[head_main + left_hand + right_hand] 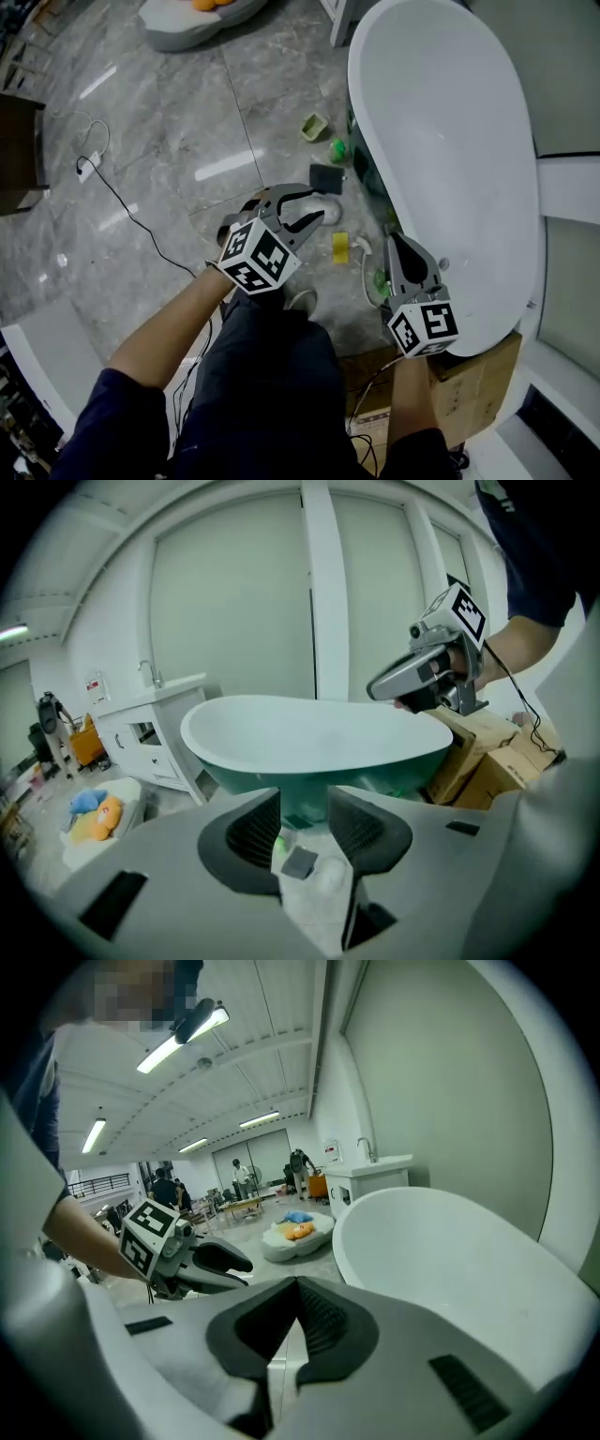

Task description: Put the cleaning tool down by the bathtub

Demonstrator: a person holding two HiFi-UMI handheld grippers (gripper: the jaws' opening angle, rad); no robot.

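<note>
The head view looks steeply down over the bathtub [450, 141], while both gripper views face it from close by, near rim height.

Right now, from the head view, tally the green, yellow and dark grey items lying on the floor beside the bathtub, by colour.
Green: 3 (pale green piece, green piece, nearer green piece)
Yellow: 1 (yellow piece)
Dark grey: 1 (grey pad)
Total: 5

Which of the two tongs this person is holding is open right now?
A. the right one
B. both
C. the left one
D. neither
C: the left tongs show a clear gap between their jaws, while the right tongs have their jaws closed together, close to the bathtub.
</note>
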